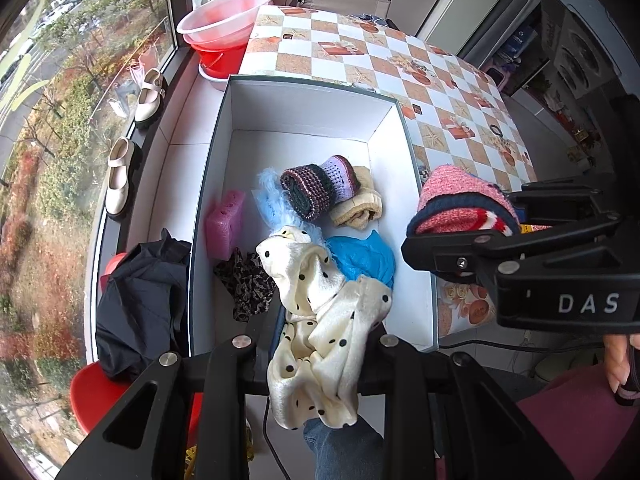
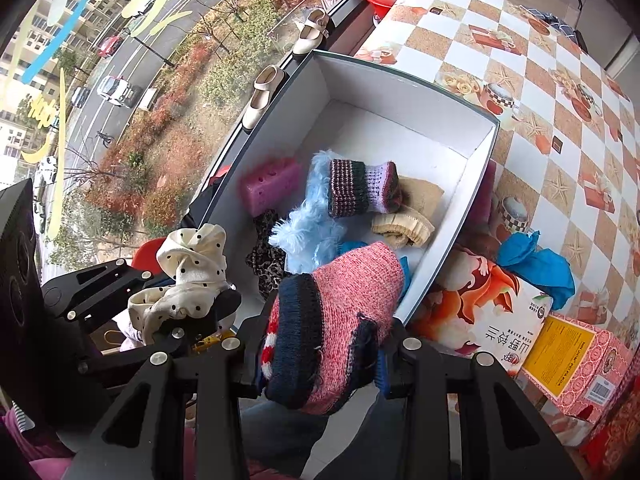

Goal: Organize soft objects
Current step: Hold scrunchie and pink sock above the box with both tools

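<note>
A white box holds a pink sponge, a light blue fuzzy piece, a striped purple knit roll, a beige knit, a leopard-print cloth and a blue cloth. My left gripper is shut on a cream polka-dot cloth over the box's near end. My right gripper is shut on a pink knit hat with navy band at the box's right edge.
The box rests on a checkered tablecloth. A blue cloth and printed cartons lie right of the box. Dark clothing drapes a red chair; cream shoes and red basins line the window sill.
</note>
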`<state>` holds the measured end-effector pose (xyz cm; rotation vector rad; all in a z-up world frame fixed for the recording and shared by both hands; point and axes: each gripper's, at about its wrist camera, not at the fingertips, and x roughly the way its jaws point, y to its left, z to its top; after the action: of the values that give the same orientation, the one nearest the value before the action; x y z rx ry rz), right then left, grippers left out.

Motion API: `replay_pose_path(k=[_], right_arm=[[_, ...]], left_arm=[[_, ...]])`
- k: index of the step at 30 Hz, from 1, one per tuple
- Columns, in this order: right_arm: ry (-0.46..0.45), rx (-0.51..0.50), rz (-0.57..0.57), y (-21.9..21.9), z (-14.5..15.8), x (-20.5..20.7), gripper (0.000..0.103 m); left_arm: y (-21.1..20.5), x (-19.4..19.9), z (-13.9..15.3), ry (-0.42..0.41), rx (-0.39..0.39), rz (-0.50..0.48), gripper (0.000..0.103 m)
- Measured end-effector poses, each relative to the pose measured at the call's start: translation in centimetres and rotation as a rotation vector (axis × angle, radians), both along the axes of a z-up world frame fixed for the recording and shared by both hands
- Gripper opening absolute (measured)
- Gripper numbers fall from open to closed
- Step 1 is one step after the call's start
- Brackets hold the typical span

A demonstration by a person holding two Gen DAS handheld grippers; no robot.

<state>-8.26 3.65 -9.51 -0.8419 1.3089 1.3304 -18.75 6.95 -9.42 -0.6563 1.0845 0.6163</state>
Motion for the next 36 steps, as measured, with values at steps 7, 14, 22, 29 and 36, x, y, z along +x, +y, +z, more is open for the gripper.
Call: replay_pose_path(k=[7, 14, 22, 29, 36], right_arm=[[-0.003, 0.024, 0.011, 0.0, 0.6, -0.4, 0.04], [-0.004, 0.037, 0.008, -0.4, 1.0, -0.5, 0.04], [-0.006, 0.04, 0.009, -0.6, 1.1, -0.5, 0.04], [-0.004, 0.048, -0.002, -1.2, 1.2, -0.3, 0.04], [-0.003, 0.046, -0.015, -1.6, 1.2, 0.1, 0.04]], left_arm=[[-0.1, -0.4, 0.1, 0.002, 0.008, 0.012, 0.029], [-0.4, -0.5, 0.3, -0.002, 0.016, 0.015, 0.029], [-0.5, -0.6, 0.4, -0.006, 0.022, 0.021, 0.029], [-0.6, -0.4, 0.6, 0.0, 0.027, 0.023, 0.029], [-1.0, -0.2, 0.6, -0.003, 0.028, 0.019, 0.029]])
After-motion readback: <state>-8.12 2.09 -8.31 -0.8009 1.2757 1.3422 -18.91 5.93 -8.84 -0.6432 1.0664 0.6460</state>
